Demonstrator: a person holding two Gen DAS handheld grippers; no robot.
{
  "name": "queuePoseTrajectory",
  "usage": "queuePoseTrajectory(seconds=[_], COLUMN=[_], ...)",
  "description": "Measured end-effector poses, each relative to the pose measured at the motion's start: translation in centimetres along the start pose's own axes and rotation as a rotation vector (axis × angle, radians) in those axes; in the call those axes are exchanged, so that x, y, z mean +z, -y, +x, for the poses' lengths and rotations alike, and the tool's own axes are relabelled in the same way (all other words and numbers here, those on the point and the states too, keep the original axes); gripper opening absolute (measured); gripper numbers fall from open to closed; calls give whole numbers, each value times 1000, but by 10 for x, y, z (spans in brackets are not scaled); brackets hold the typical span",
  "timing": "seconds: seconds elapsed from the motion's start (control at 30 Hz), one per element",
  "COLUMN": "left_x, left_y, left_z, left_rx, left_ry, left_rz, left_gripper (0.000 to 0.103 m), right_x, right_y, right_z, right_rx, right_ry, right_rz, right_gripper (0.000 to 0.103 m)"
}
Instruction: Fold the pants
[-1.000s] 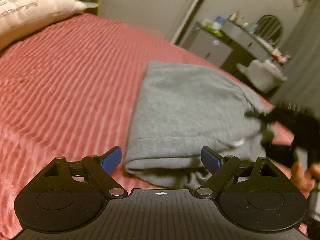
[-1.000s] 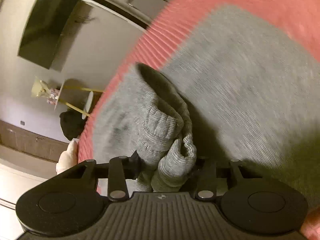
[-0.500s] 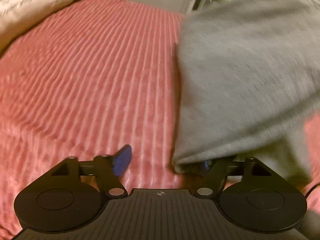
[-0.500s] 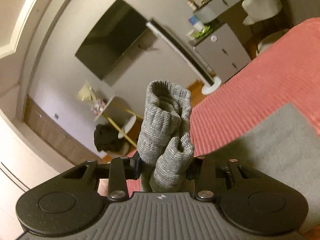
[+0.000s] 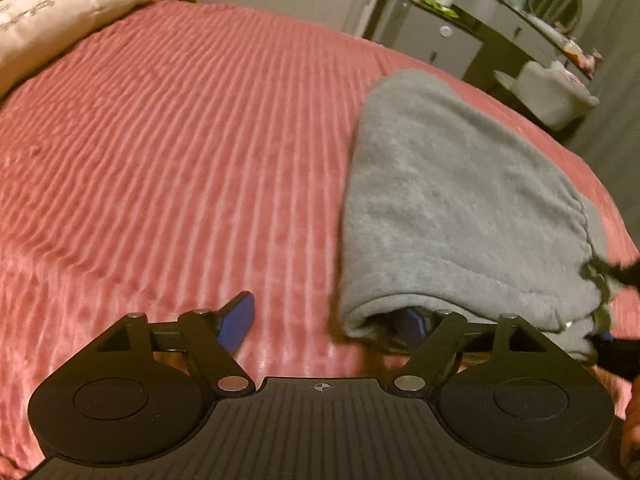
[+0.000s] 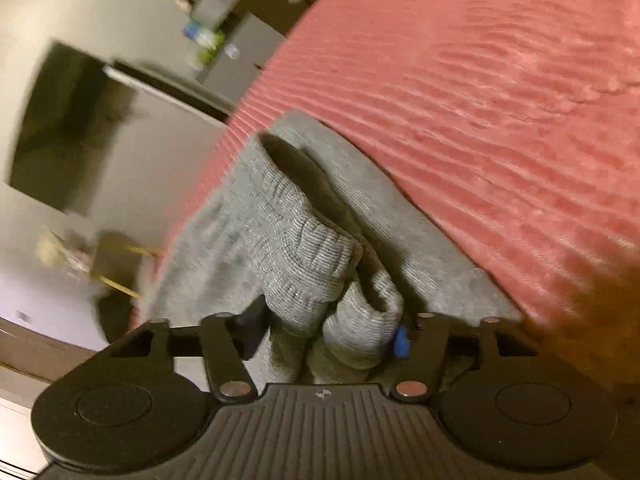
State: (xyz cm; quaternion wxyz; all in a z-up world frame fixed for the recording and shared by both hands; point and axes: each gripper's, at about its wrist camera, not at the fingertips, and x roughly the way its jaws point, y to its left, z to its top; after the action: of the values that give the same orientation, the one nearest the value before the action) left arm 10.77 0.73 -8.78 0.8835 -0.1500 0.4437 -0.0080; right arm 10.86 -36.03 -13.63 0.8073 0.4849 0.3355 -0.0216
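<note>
Grey sweatpants (image 5: 448,208) lie folded on the red ribbed bedspread (image 5: 180,140). My left gripper (image 5: 326,316) sits at the near corner of the fold with its jaws opening. Its left blue finger (image 5: 238,318) is over bare bedspread and its right one is tucked under the fold's edge, so nothing is pinched. My right gripper (image 6: 326,336) is low over the pants with its jaws opening. The bunched ribbed cuffs (image 6: 308,256) rest loosely between its fingers. It also shows at the pants' right edge as the right gripper (image 5: 596,304).
A cream pillow (image 5: 60,12) lies at the bed's far left. Beyond the bed stand a dark dresser (image 5: 460,28) with small items and a white stool (image 5: 556,92). A dark TV (image 6: 68,128) hangs on the wall. A hand (image 5: 632,432) shows at the lower right.
The right gripper, which held the cuffs raised in the air, came down onto the bed and its jaws widened. The lifted cloth settled flat onto the pants. The left gripper stayed at the corner.
</note>
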Motion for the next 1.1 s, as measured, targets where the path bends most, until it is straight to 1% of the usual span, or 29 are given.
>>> queuePoseTrajectory(seconds=[0.03,0.07,0.1,0.13,0.17,0.2,0.23,0.27,0.3,0.33,0.37,0.4,0.47,0.53,0.57,0.6,0.63,0.67,0.7,0.73,0.77,0.83,0.87,0.9,0.93,0.97,1.03,1.1], left_x=[1,0,-1,1,2,3,2,3,2,1,-1,-2,-5,-7,-8,-8,-8,-7,-7,-8,-10,-11,-11,-11,-11,-8,-8,-9], left_y=[4,7,9,11,12,11,8,8,8,11,16,19,22,22,22,23,24,27,29,33,38,47,50,53,54,51,52,53], left_z=[3,5,7,8,9,10,8,7,5,1,-6,-12,-21,-23,-23,-23,-23,-23,-25,-26,-27,-20,-14,-9,-2,2,7,6], left_rx=[7,20,30,33,35,23,4,-24,-47,-36,-15,-10,-18,-17,-19,-26,-43,-78,-110,-115,-105,-64,-41,-14,6,7,15,22], left_ry=[0,4,5,3,-1,-7,-3,7,16,41,81,114,154,150,144,138,126,115,121,131,139,130,119,108,93,85,87,98], left_rz=[10,21,28,28,23,16,8,6,10,23,48,66,76,72,76,78,81,83,90,113,145,191,196,193,182,173,164,176], left_gripper=[80,80,79,78,74,63,53,34,24,23,19,18,18,24,30,40,47,61,72,77,80,79,74,69,67,60,58,54], right_x=[1,-1,-1,0,0,0,2,2,3,1,1,7,12,17,17,19,19,20,20,21,21,21,22,15,15,11,10,10], right_y=[-4,-5,-9,-12,-17,-22,-25,-31,-38,-47,-55,-57,-62,-65,-67,-68,-68,-69,-69,-70,-72,-75,-76,-78,-79,-76,-74,-71], right_z=[3,4,8,11,15,17,19,18,13,6,0,-8,-22,-30,-32,-33,-33,-33,-32,-29,-28,-27,-26,-34,-34,-40,-43,-43], right_rx=[18,26,19,-2,-26,-46,-46,-51,-49,-37,-8,37,113,142,140,135,129,124,123,122,118,121,125,129,136,138,134,121], right_ry=[-3,-5,-6,-3,2,-5,-19,-17,-11,1,23,41,74,104,116,121,121,117,112,110,111,114,114,113,110,109,110,106], right_rz=[-14,-29,-51,-71,-94,-111,-114,-118,-145,-178,-205,-206,-188,-200,-215,-227,-233,-232,-232,-236,-246,-257,-259,-260,-261,-265,-277,-275], right_gripper=[79,87,87,84,65,42,42,42,41,40,40,40,40,40,40,40,40,40,40,40,40,40,40,40,40,40,40,40])
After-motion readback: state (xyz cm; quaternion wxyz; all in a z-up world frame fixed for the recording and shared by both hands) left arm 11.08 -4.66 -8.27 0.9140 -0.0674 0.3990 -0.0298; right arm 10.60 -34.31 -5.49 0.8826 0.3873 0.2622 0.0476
